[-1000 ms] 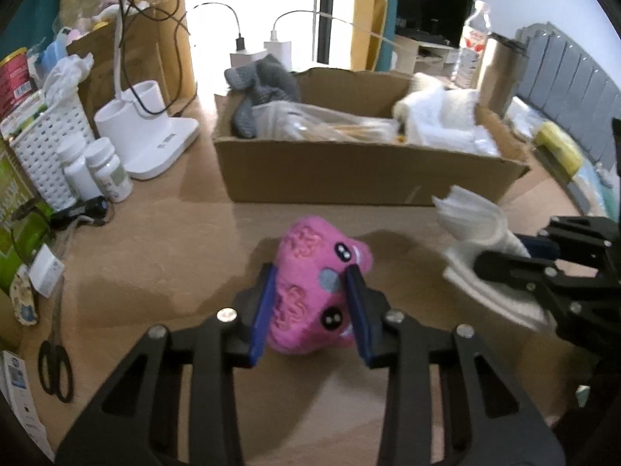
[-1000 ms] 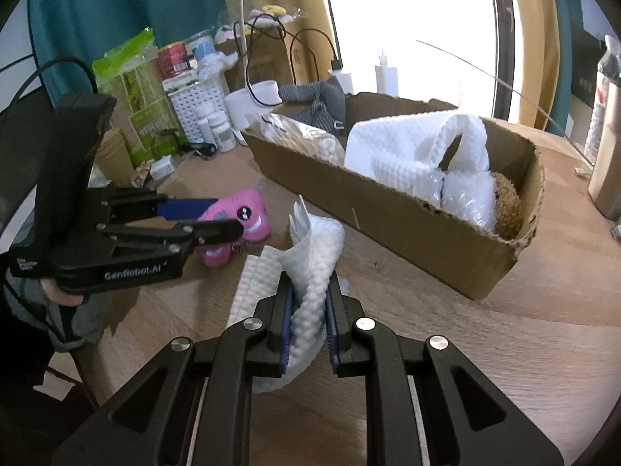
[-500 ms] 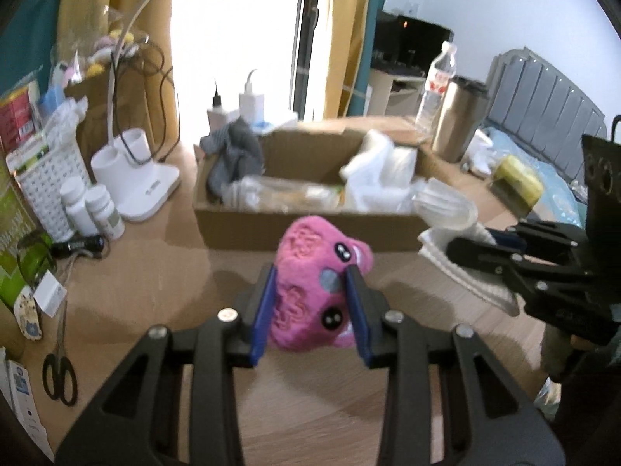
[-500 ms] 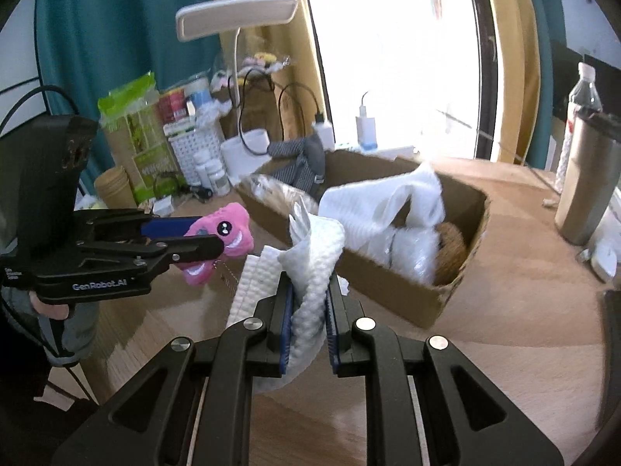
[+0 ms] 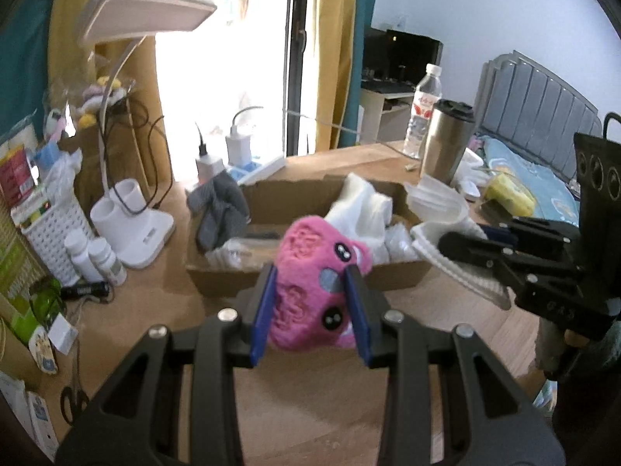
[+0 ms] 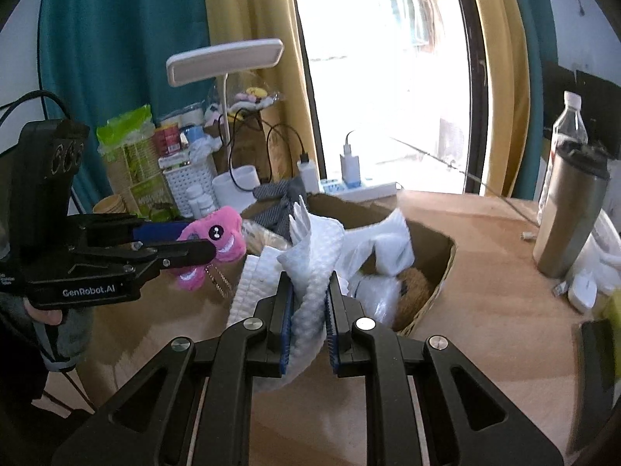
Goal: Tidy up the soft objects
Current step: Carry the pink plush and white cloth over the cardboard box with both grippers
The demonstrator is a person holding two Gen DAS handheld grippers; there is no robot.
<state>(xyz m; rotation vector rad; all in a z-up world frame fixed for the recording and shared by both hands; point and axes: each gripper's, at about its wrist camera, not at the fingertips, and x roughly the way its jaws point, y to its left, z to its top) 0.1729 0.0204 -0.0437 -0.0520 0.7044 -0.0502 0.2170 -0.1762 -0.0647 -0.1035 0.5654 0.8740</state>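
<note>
A pink plush toy (image 5: 310,287) is clamped between the blue pads of the left gripper (image 5: 310,314), held in the air just in front of the cardboard box (image 5: 310,272). To its right, a white towel (image 6: 310,272) is pinched tight in the right gripper (image 6: 308,318), lifted near the same box, which already holds white cloths and a grey cloth (image 5: 221,209) over its left wall.

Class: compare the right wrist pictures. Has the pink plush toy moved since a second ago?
Yes. The pink plush toy has risen off the table, now level with the cardboard box rim, held in the left claw.
</note>
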